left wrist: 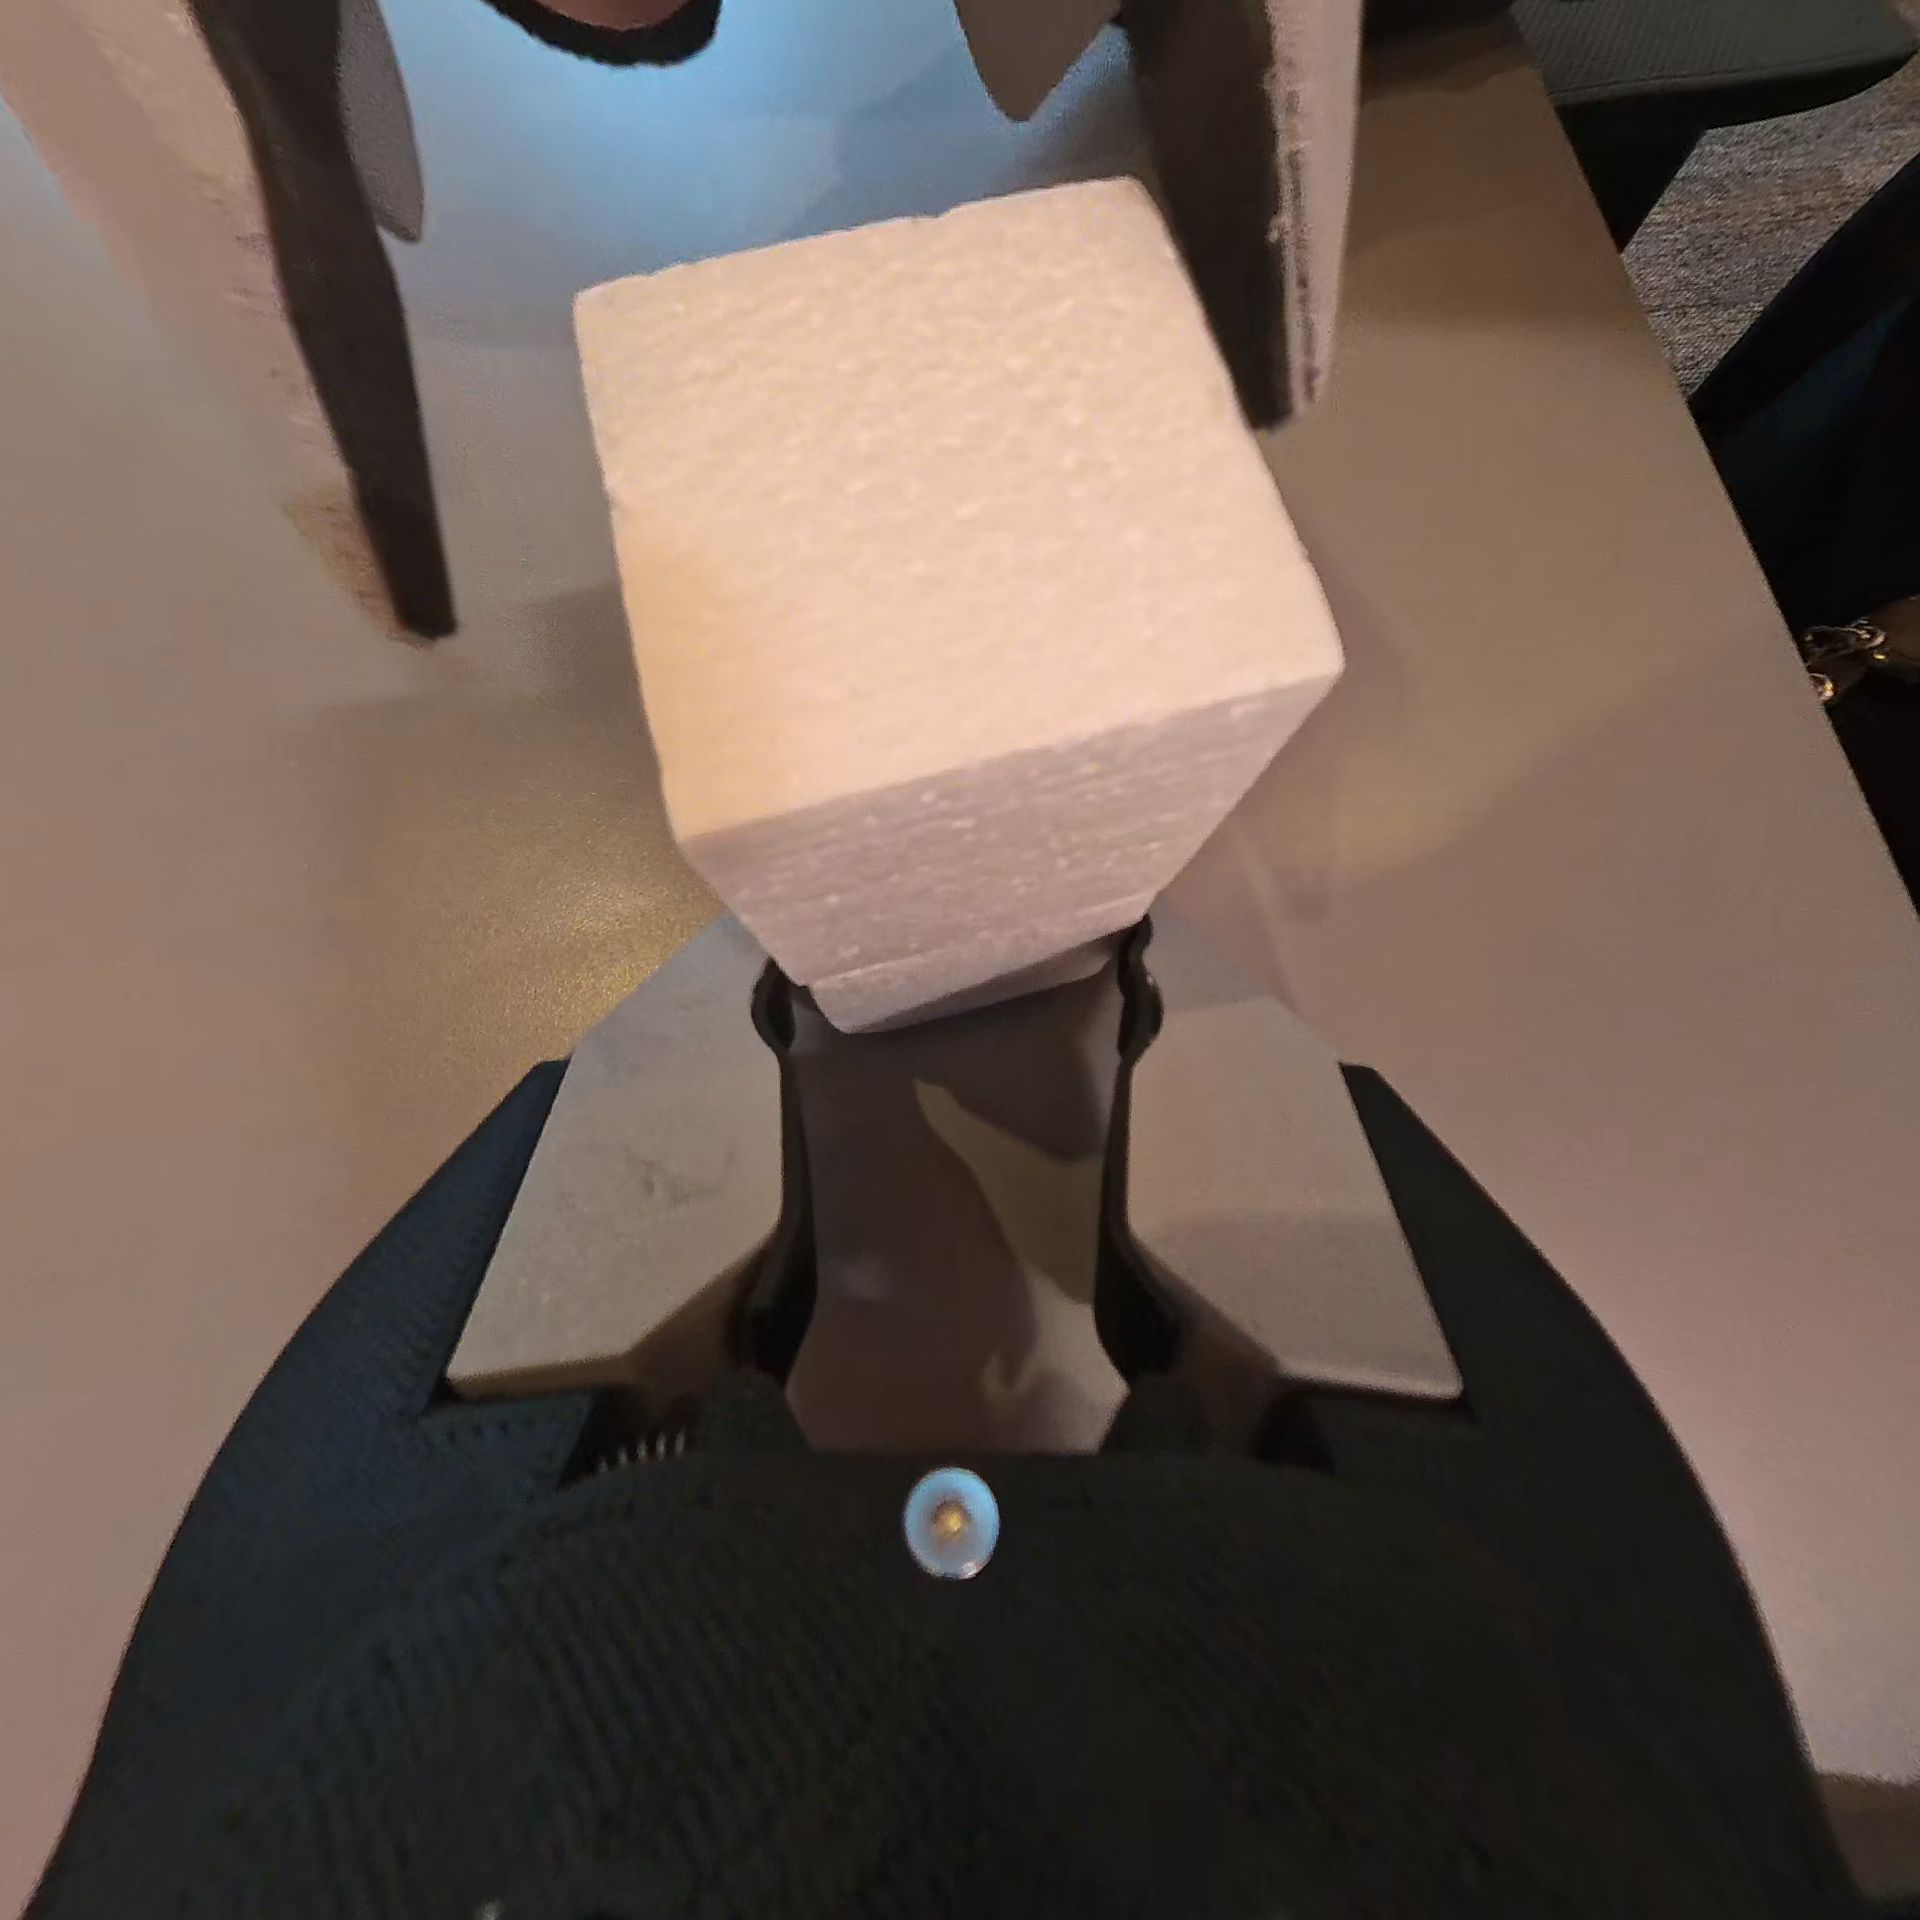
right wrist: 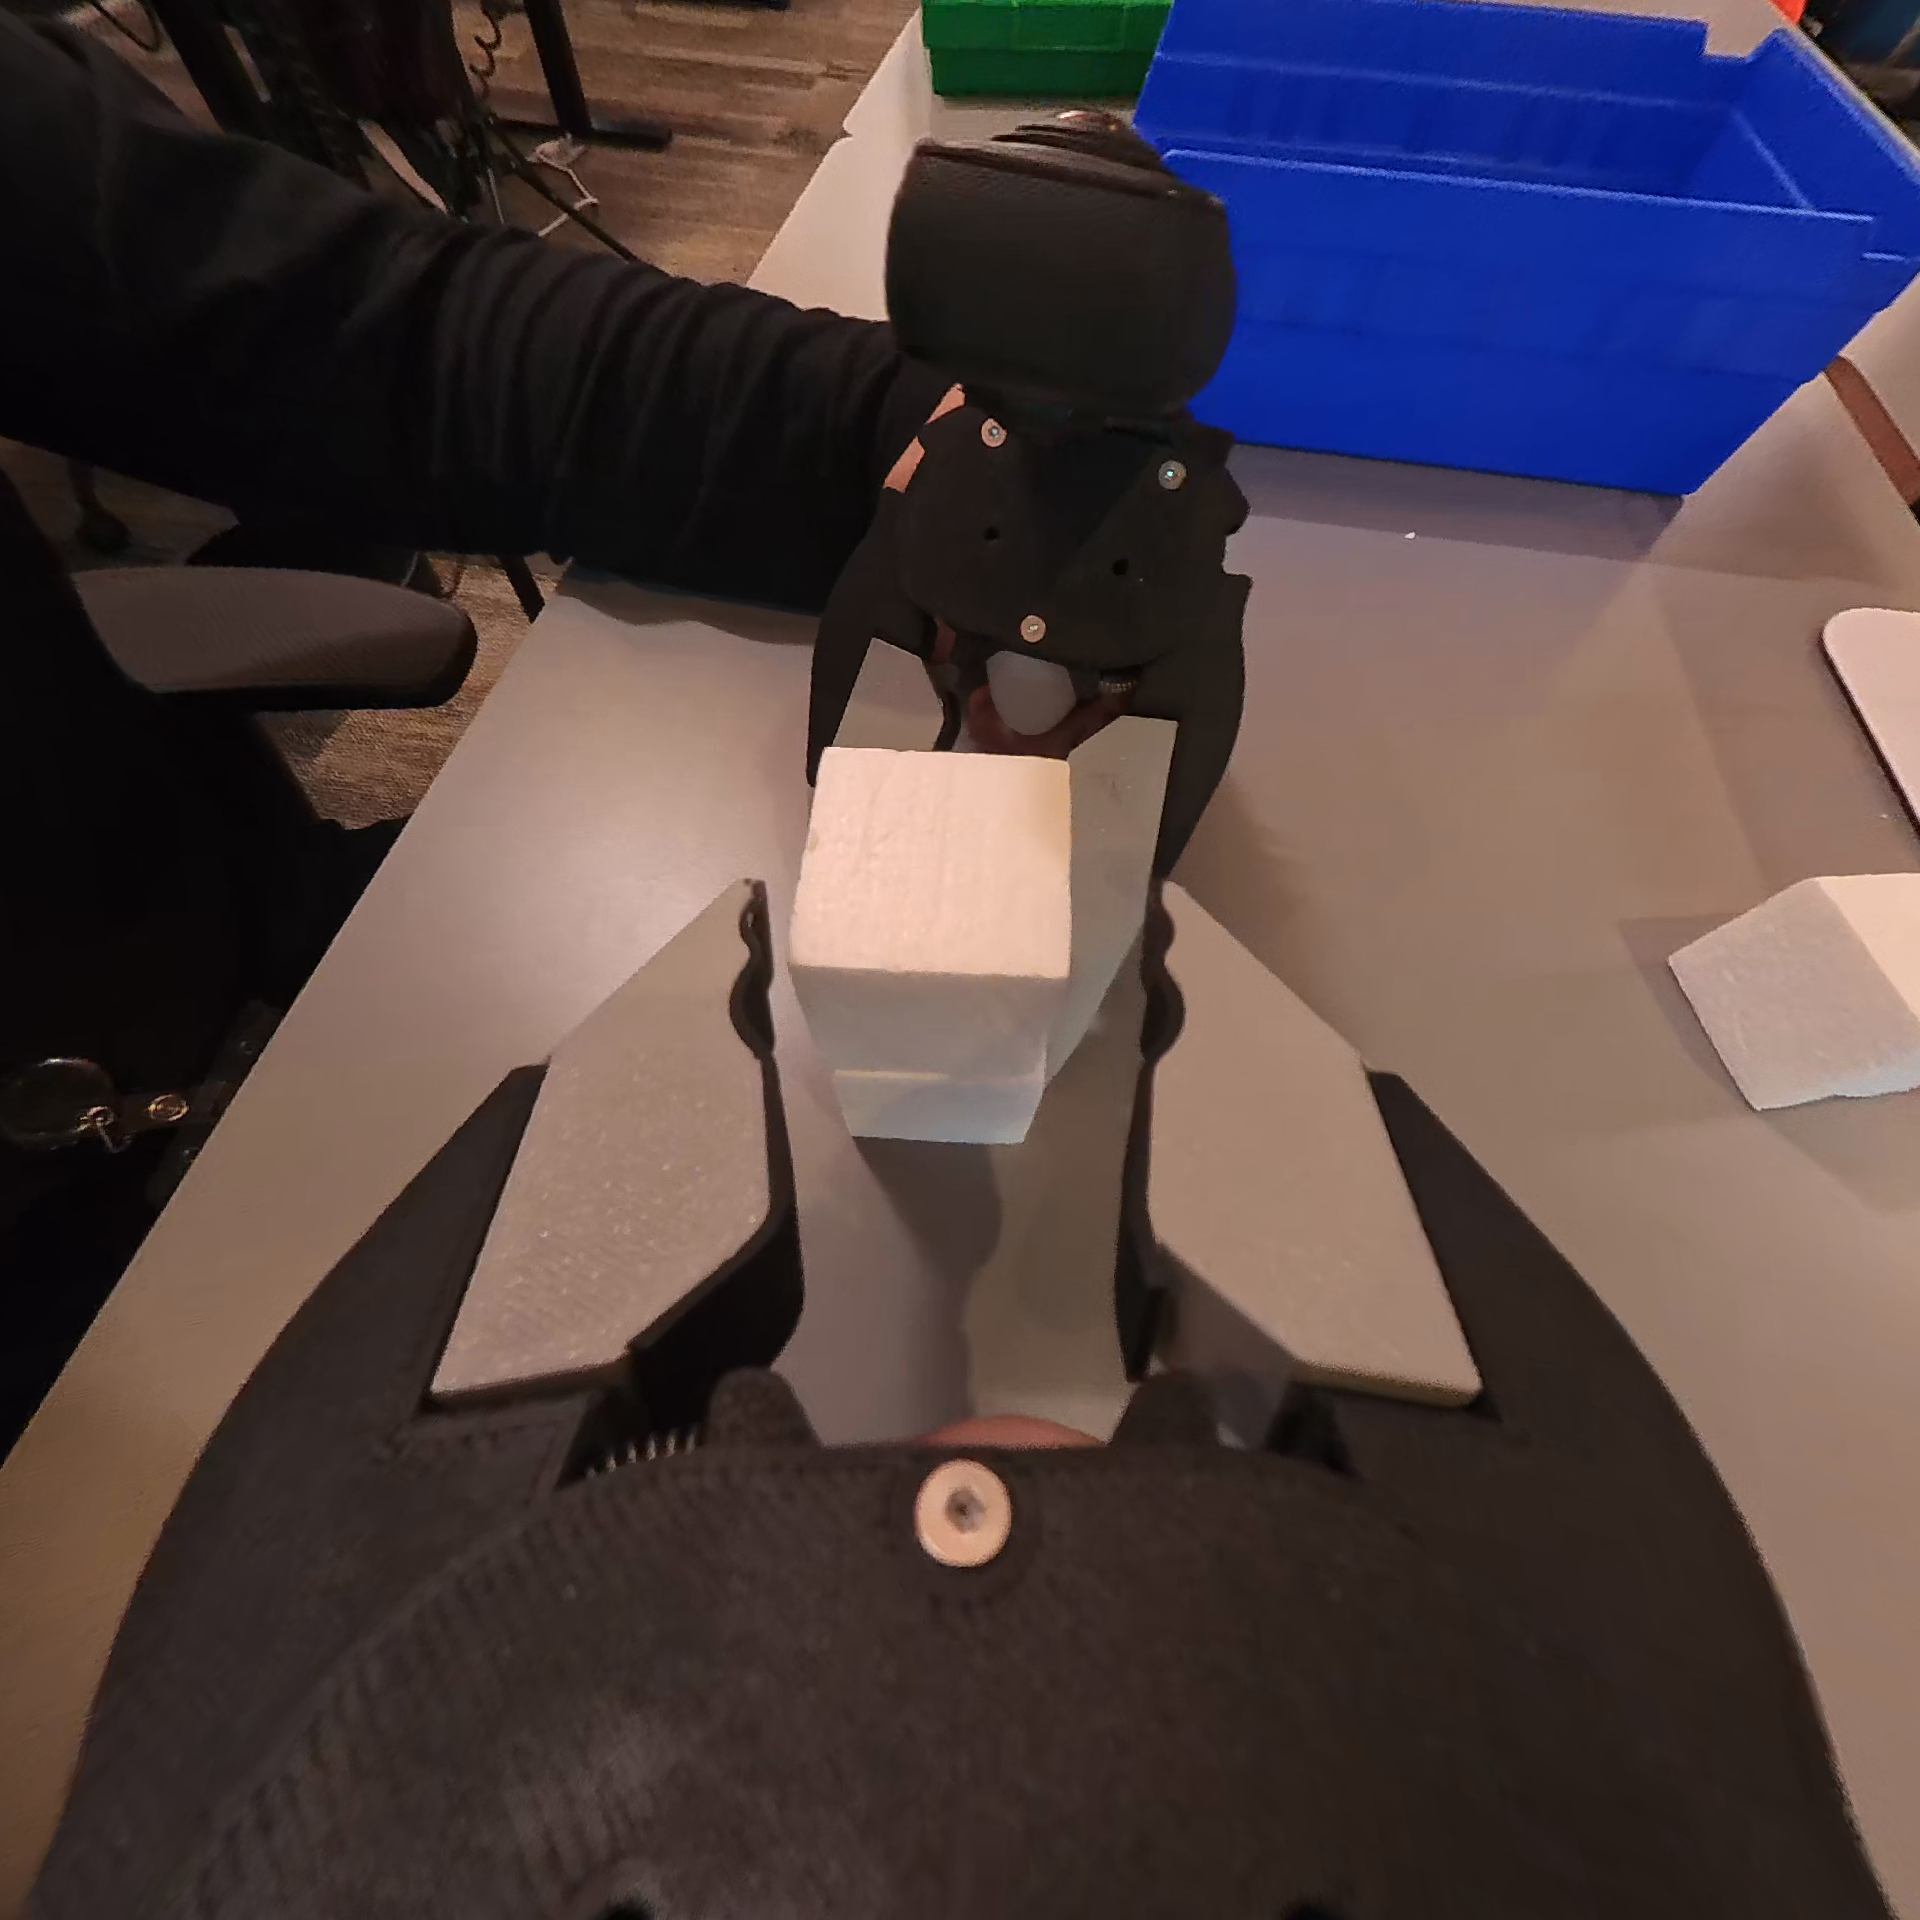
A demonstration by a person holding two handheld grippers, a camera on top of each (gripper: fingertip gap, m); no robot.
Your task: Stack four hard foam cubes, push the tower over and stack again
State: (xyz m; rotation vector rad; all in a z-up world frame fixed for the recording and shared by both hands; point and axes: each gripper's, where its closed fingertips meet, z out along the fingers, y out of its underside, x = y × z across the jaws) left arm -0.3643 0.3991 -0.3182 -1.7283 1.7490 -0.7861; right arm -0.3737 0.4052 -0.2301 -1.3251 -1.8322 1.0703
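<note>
White foam cubes (right wrist: 930, 883) stand stacked between both open claws.

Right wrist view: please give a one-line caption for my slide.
Two hand-held grippers flank a short stack of white foam cubes on a grey table; another cube lies aside.

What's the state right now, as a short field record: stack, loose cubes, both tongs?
stack: at least two foam cubes visible, top cube over lower cube, upright on the table
loose cube: on the table, apart from the stack
left tongs: open, straddling the stack
right tongs: open, straddling the stack from the opposite side
background: blue bin, green bin
</note>
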